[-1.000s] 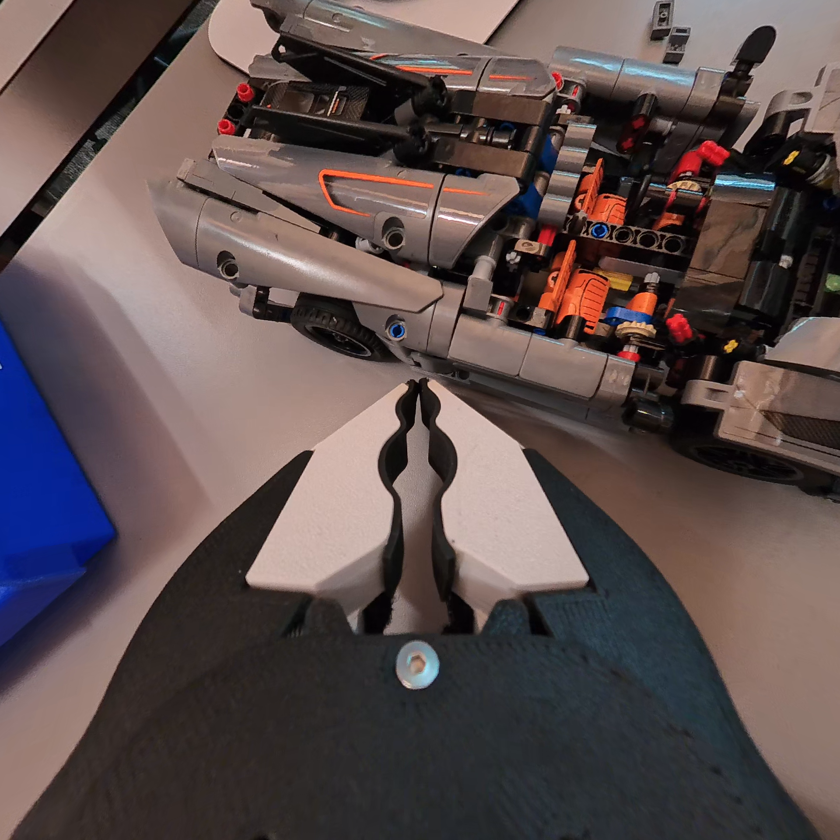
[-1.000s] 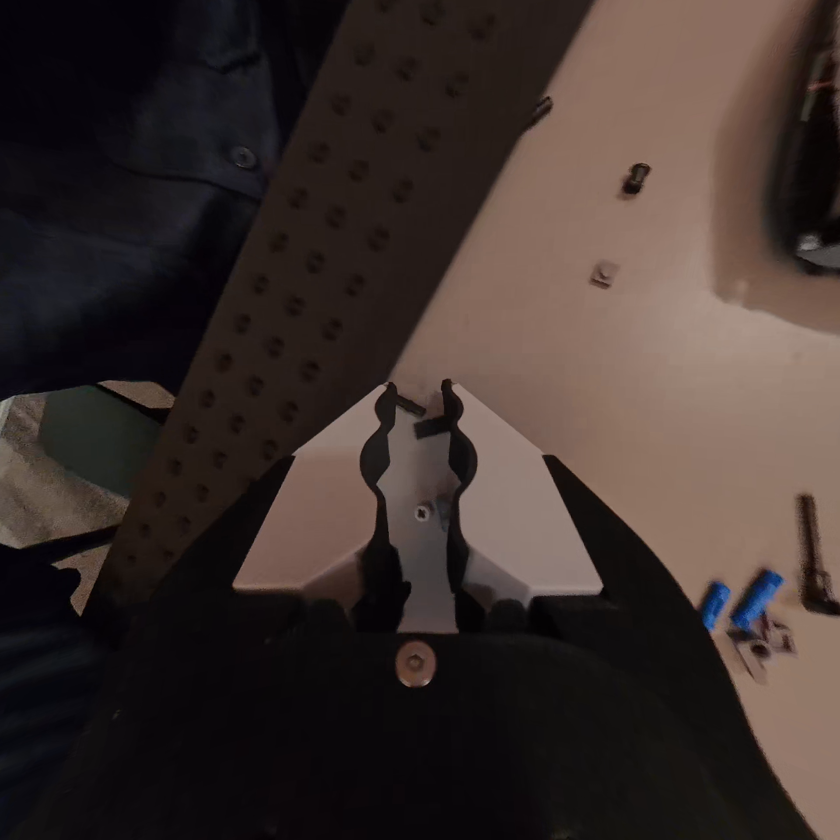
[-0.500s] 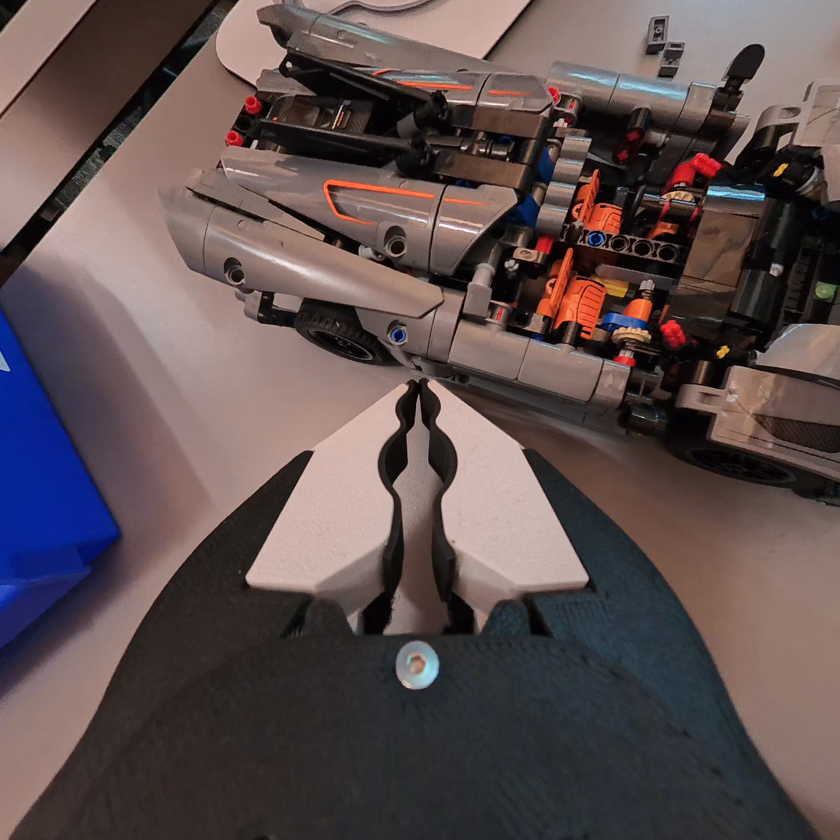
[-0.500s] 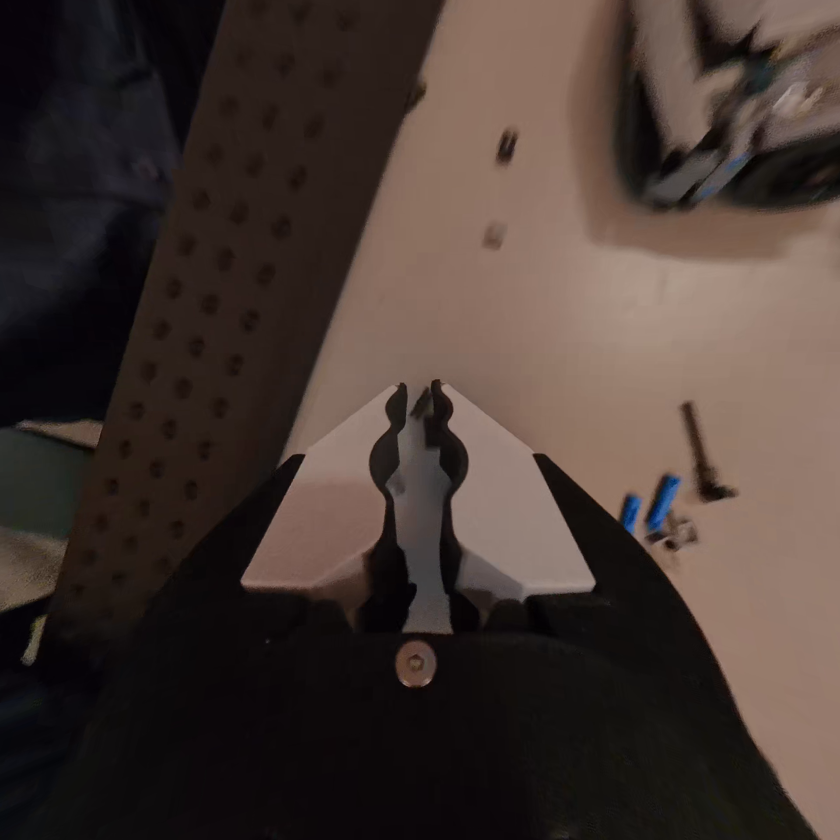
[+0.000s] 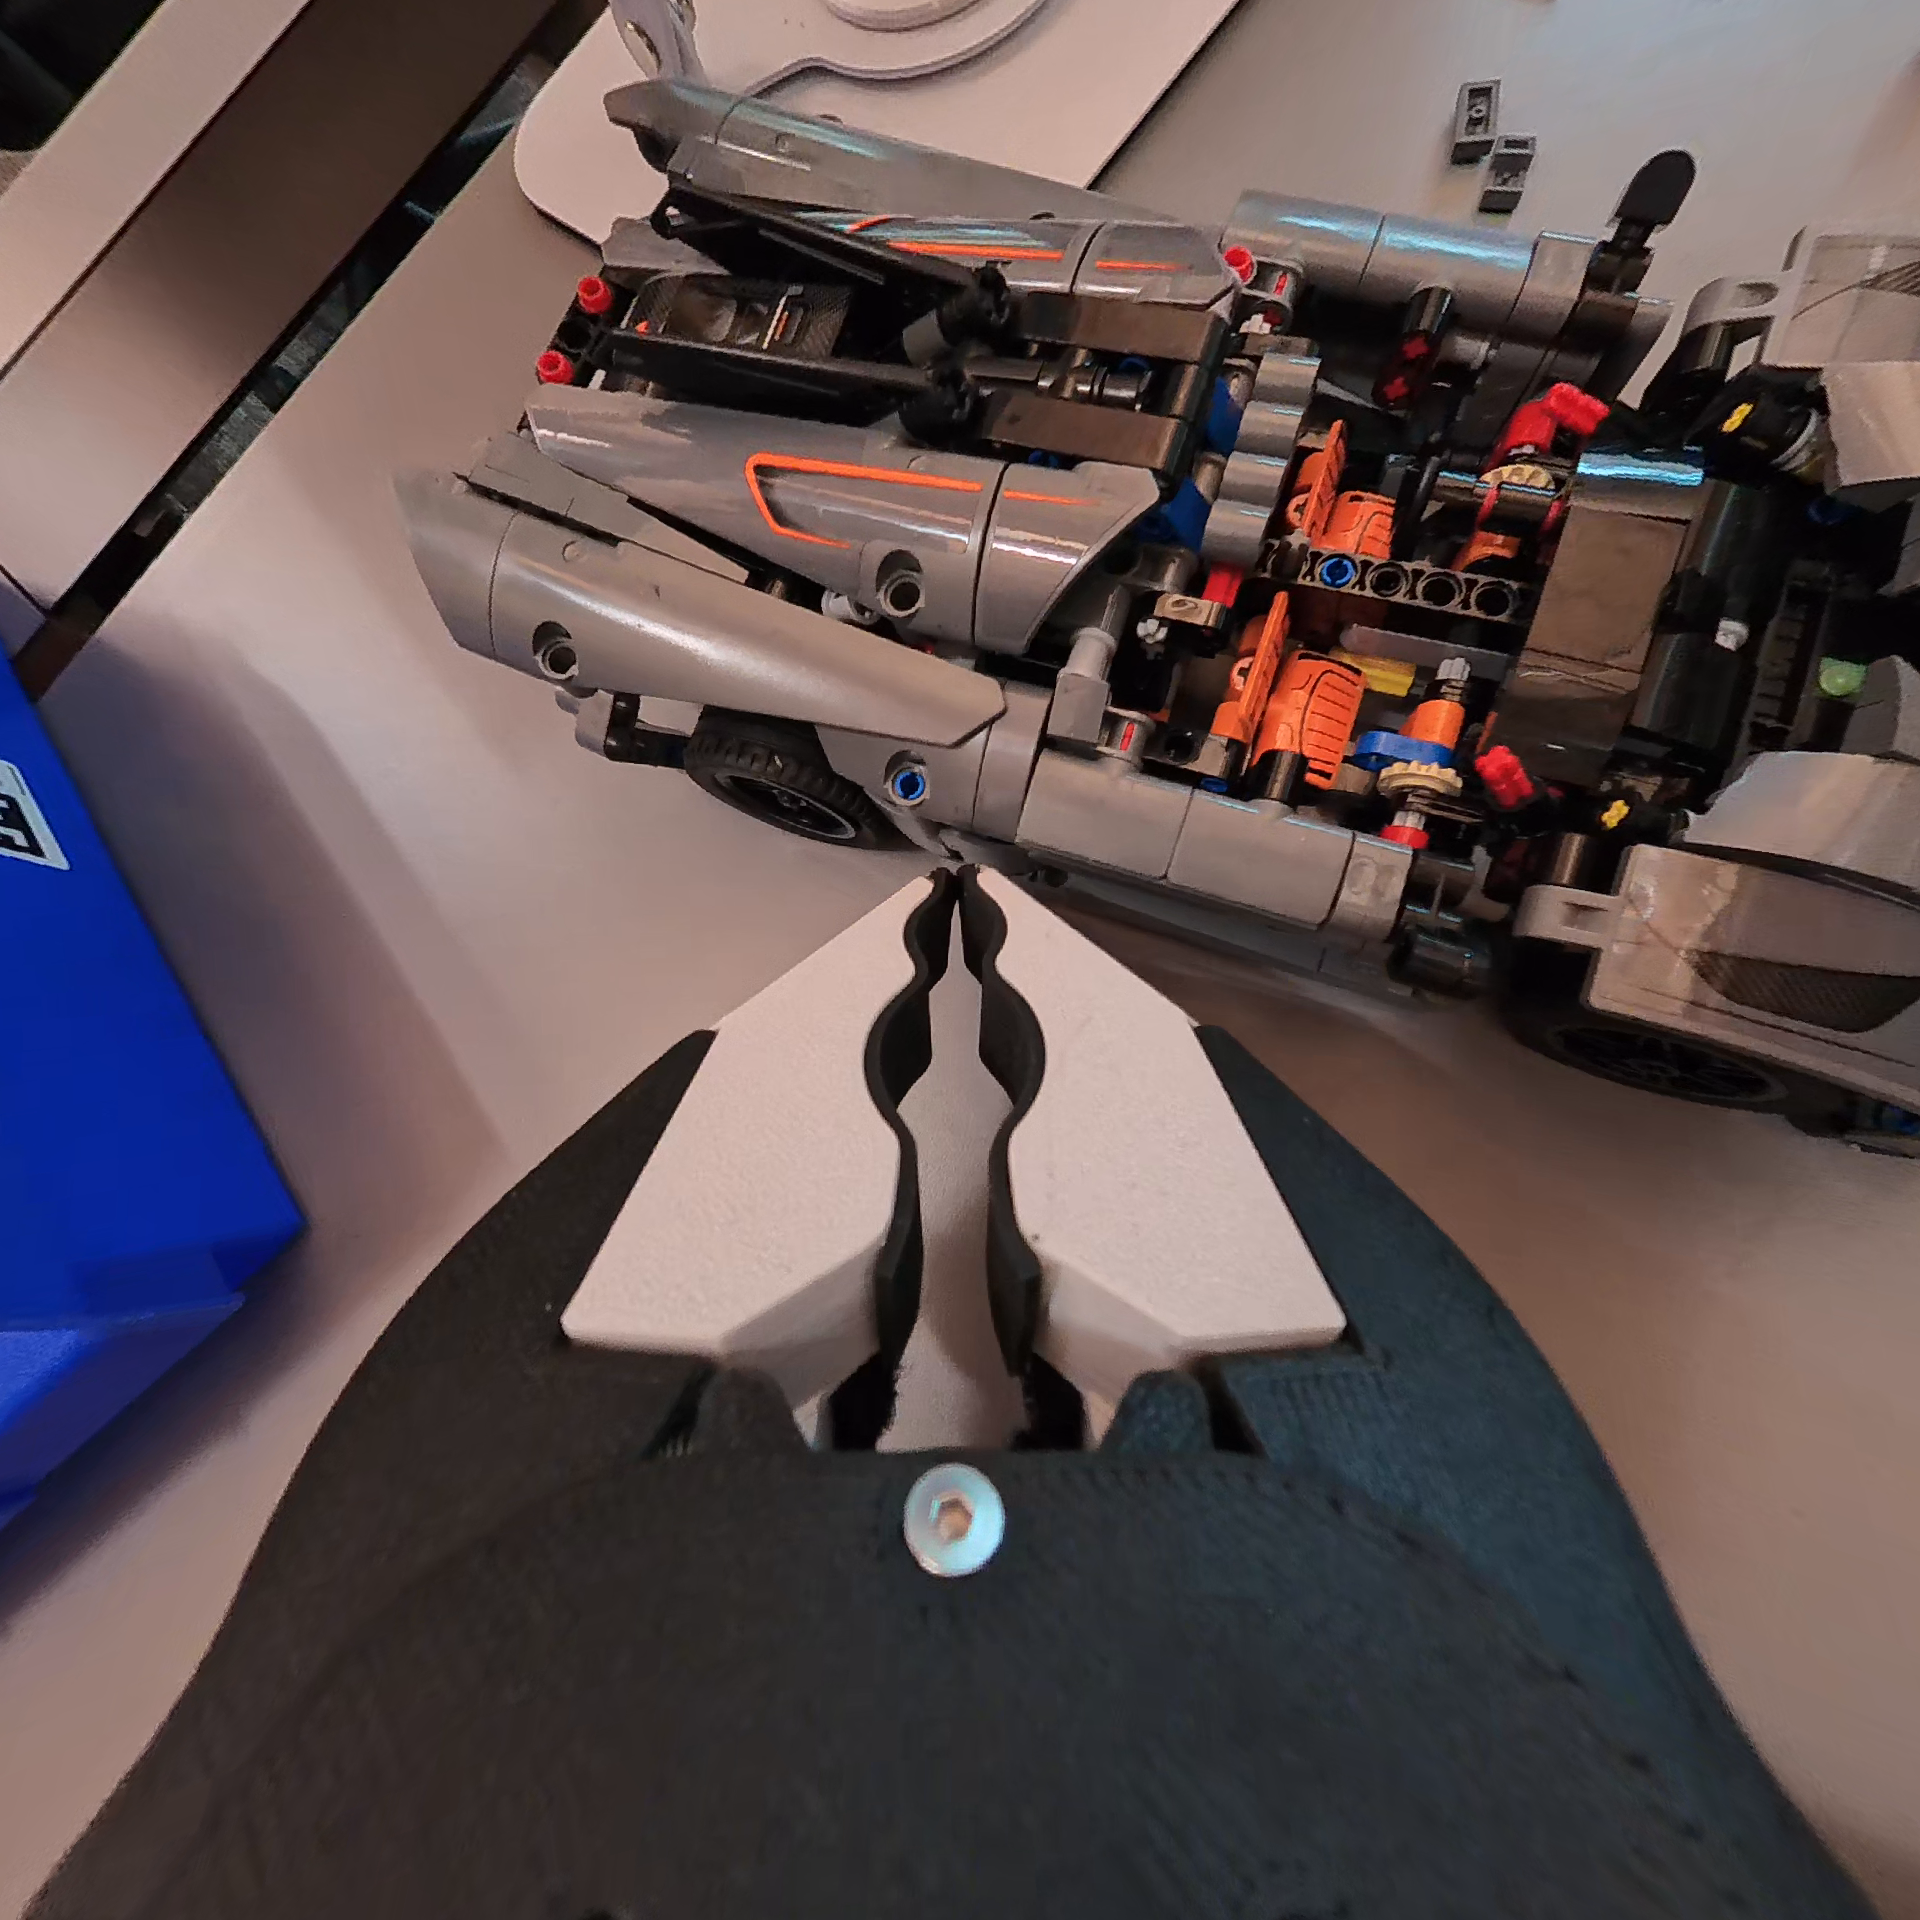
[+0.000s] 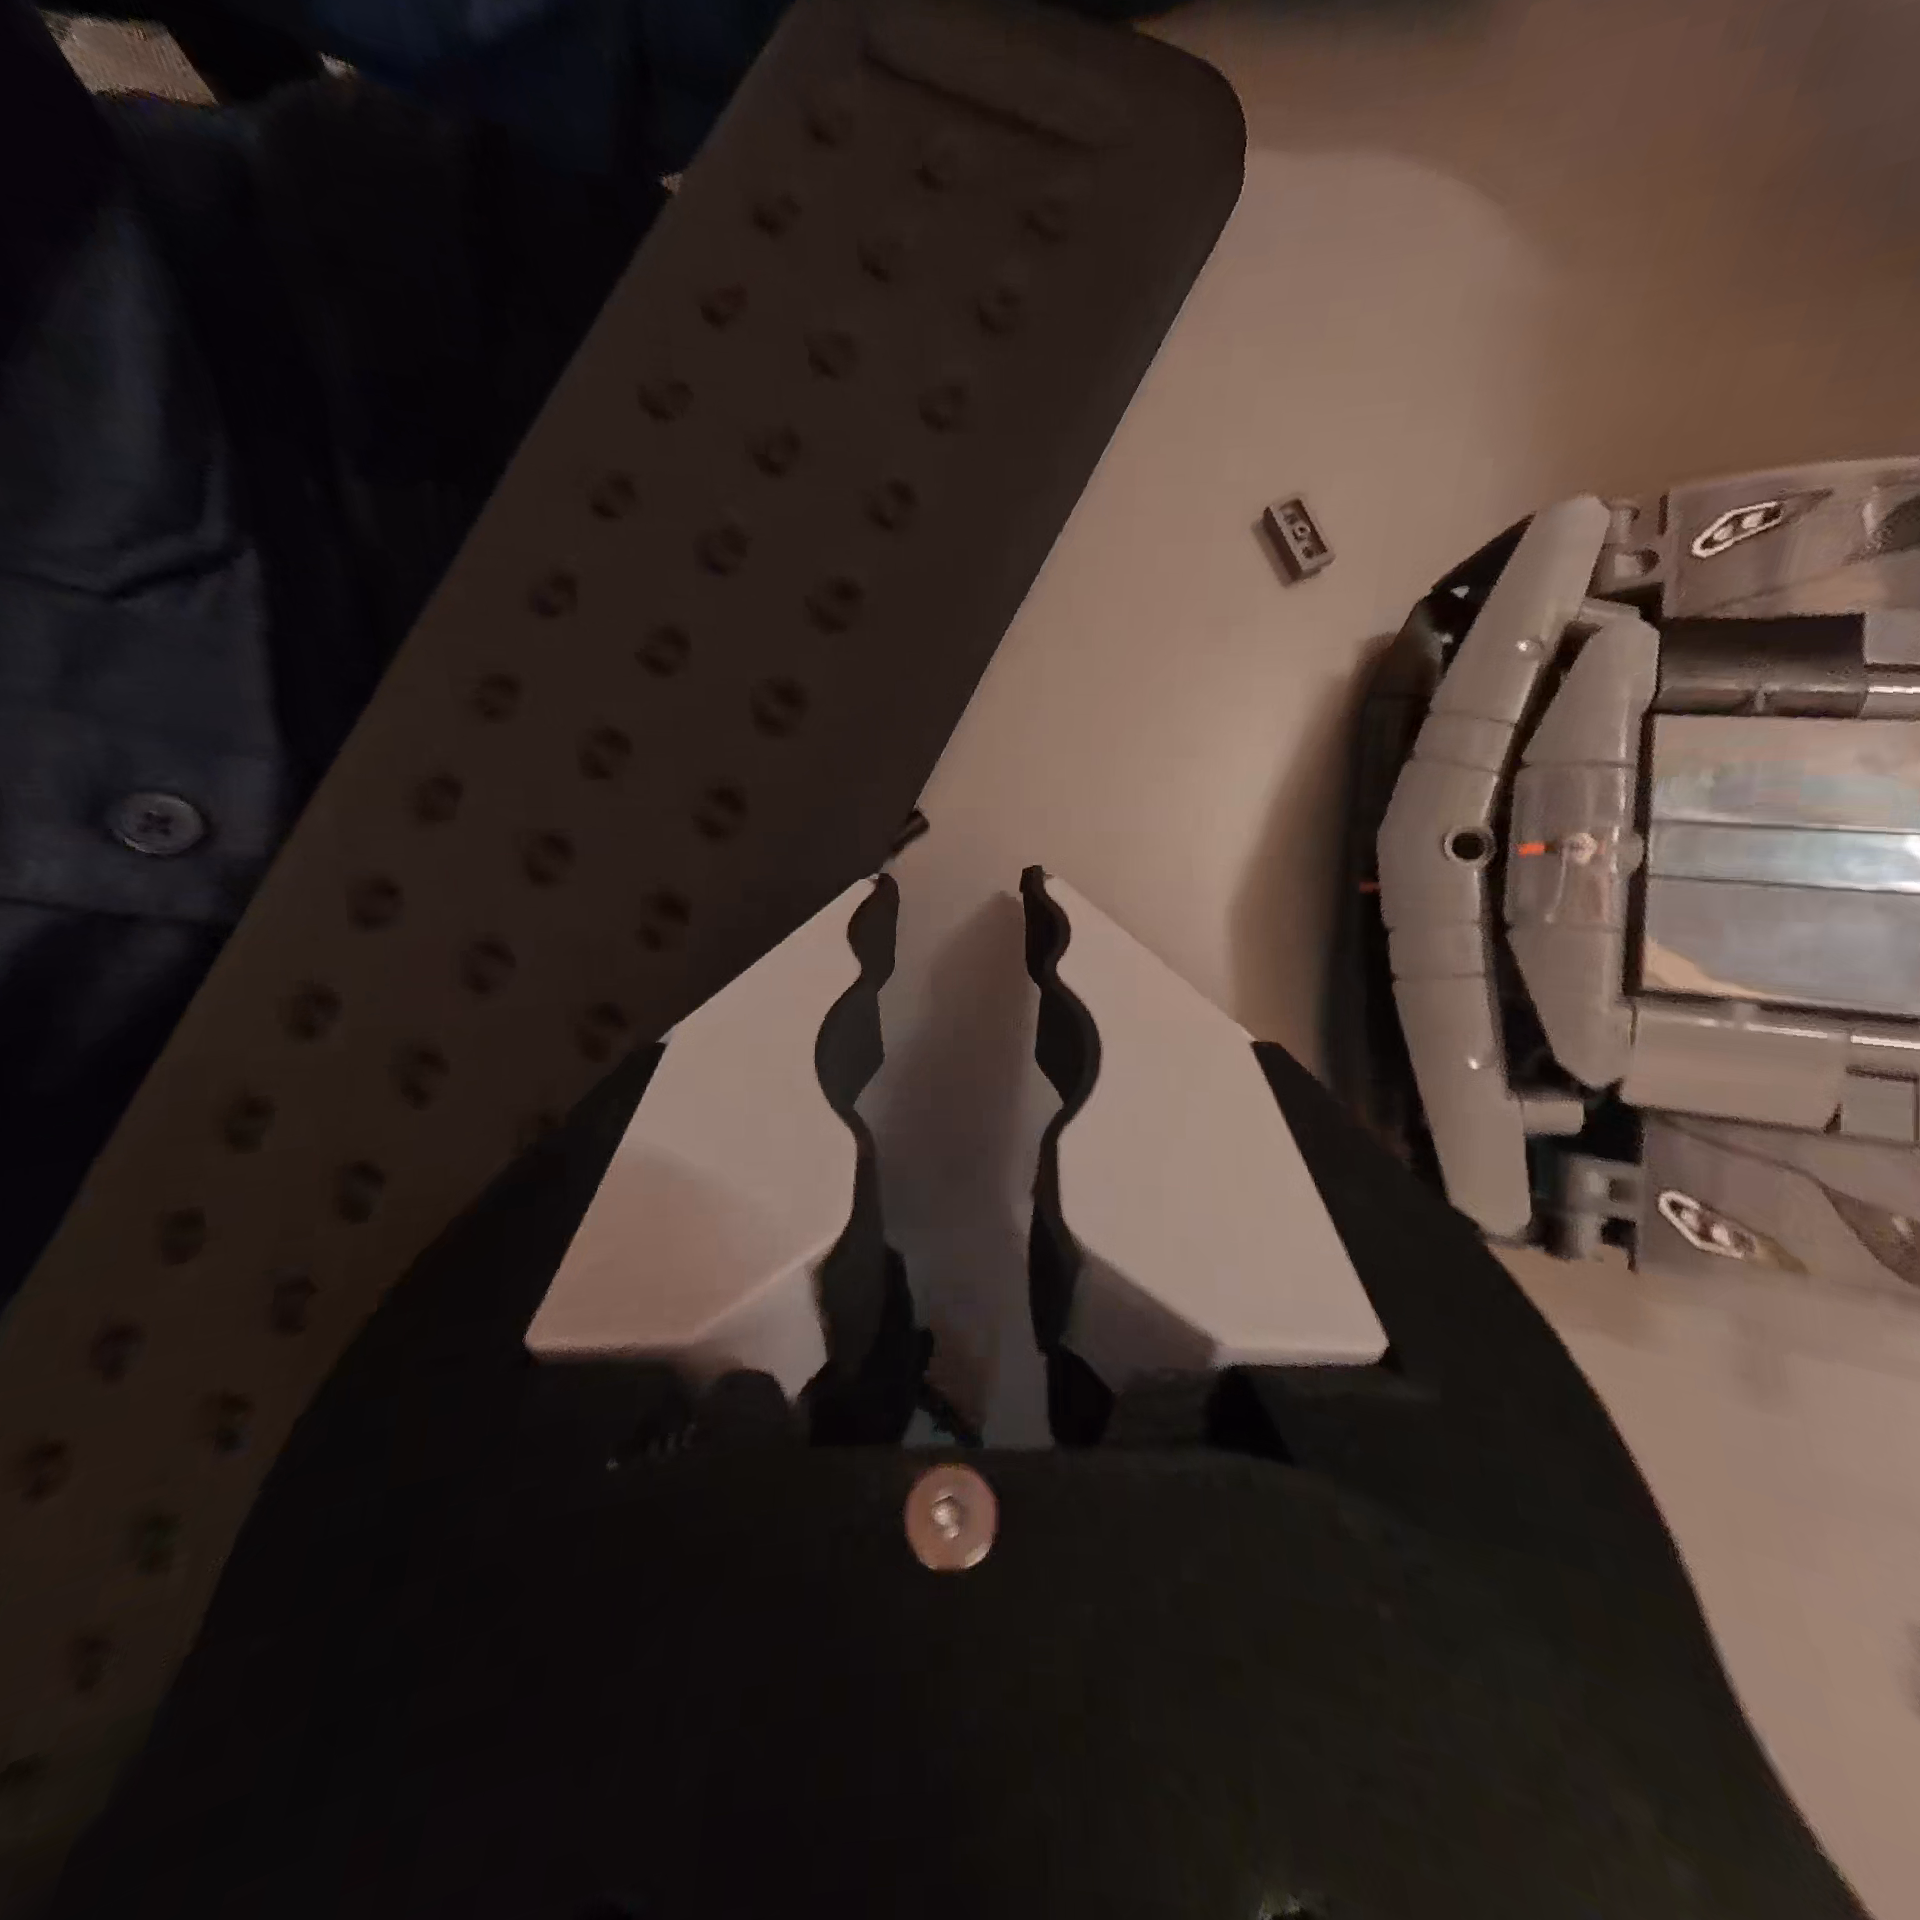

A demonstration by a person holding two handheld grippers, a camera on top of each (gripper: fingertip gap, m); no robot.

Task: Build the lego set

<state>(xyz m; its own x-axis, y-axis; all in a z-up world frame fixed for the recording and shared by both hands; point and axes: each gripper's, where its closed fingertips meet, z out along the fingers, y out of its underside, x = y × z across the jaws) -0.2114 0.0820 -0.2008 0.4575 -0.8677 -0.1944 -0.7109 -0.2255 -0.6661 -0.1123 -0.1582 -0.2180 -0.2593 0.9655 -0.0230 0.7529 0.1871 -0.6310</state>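
While beside car [image 5: 1091, 582] (grey): left gripper [image 5: 957, 883] closed.

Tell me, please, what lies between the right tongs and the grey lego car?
In the right wrist view, only bare table separates the open right tongs from the lego car; a small grey plate piece lies farther up.

My left gripper [image 5: 956, 883] points at the near flank of the lego car [image 5: 1091, 582], tips just short of it, behind the front wheel [image 5: 790, 784]. A box [image 5: 94, 1091] sits off to my left on the table [image 5: 312, 883]. Two small loose pieces [image 5: 1491, 140] lie beyond the car. My right gripper [image 6: 956, 894] hangs over the table, a studded baseplate [image 6: 727, 571] to its left, the car's end to its right, one small plate [image 6: 1299, 540] between them.
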